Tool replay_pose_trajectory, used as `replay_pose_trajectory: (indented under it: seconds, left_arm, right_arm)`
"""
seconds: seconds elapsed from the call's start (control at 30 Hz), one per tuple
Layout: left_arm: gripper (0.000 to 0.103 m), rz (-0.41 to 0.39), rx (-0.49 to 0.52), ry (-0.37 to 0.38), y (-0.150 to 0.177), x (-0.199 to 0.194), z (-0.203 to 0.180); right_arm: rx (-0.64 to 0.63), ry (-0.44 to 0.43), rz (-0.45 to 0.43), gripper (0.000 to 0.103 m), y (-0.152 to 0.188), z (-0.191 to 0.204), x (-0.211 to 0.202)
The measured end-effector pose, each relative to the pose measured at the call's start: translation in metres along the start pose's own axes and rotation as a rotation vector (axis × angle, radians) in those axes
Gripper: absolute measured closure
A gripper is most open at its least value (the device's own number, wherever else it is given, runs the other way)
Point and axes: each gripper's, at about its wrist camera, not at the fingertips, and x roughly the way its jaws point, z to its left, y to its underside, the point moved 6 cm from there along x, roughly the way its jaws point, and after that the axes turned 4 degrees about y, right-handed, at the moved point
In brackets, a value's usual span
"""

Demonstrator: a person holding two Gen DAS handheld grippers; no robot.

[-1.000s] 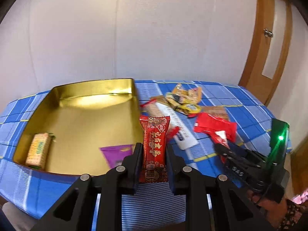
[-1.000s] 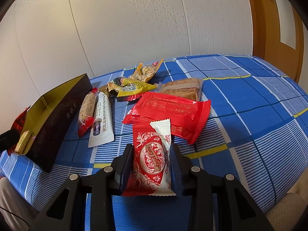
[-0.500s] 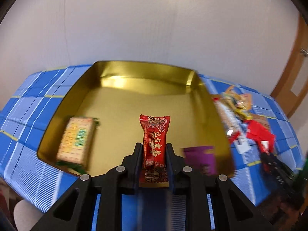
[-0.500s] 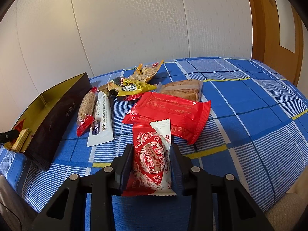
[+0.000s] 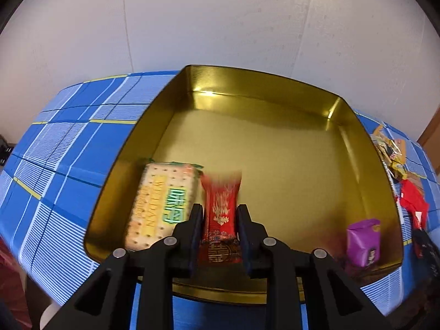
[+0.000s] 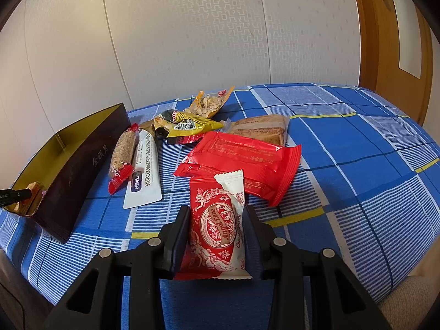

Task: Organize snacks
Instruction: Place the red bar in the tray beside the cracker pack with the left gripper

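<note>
A table covered by a blue checked cloth point(image 6: 343, 148) is seen in both views, backed by a pale wall point(image 6: 192, 33); a wooden door point(image 6: 396, 44) is noted at the far right.

Nearest in the left view, the left gripper point(image 5: 220, 217) is found over the near edge of a gold-lined tray point(image 5: 275, 143), with a dark red snack bar point(image 5: 221, 214) between its fingers. The jaws have just been opening slightly; the bar is blurred and a firm grip cannot be confirmed. A cracker packet point(image 5: 162, 203) lies just left of the bar on the tray floor, and a purple packet point(image 5: 363, 240) sits in the near right corner. The middle and far part of the tray floor is recorded as unoccupied. Open cloth is seen left of the tray.

In the right view, the right gripper point(image 6: 217, 225) is clamped on a red and white chocolate packet point(image 6: 220, 228). Just beyond it lies a large red packet point(image 6: 242, 162). Further left, a white sachet point(image 6: 144, 170) and a grain bar point(image 6: 122, 156) lie side by side beside the tray's dark outer wall. Beyond these, a yellow packet point(image 6: 187, 125), a brown cake packet point(image 6: 261, 129) and a nut packet point(image 6: 209, 103) are clustered. The right part of the cloth is recorded as unobstructed up to its edge
</note>
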Motion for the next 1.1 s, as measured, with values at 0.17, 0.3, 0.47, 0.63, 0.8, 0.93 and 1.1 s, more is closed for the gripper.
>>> replay_pose_trajectory:
  seconds: [0.17,0.3,0.47,0.63,0.8,0.93,1.1]
  left_arm:
    - [0.076,-0.02,0.008,-0.029,-0.002,-0.003,0.006]
    - [0.074,-0.053,-0.029,-0.021,0.002,-0.013,0.008]
    - [0.06,-0.112,-0.067,-0.007,0.01,-0.035,0.004]
    - [0.053,-0.143,-0.051,0.017,0.02,-0.051,-0.01]
    - [0.041,-0.164,-0.041,0.048,0.03,-0.065,-0.023]
    - [0.041,-0.171,-0.027,0.062,0.036,-0.073,-0.03]
    - [0.039,-0.19,-0.037,0.078,0.043,-0.082,-0.032]
  right_arm:
    - [-0.004,0.001,-0.001,0.063,0.0,0.0,0.0]
    - [-0.006,0.003,-0.002,0.063,0.0,0.0,0.0]
    - [0.0,-0.009,-0.001,0.064,0.0,0.0,0.0]
    - [-0.04,-0.046,-0.029,0.064,-0.002,0.012,-0.008]
    - [-0.119,-0.078,-0.092,0.064,-0.009,0.034,-0.026]
    - [-0.17,-0.115,-0.109,0.064,-0.009,0.056,-0.039]
    - [-0.191,-0.192,-0.102,0.064,-0.011,0.084,-0.047]
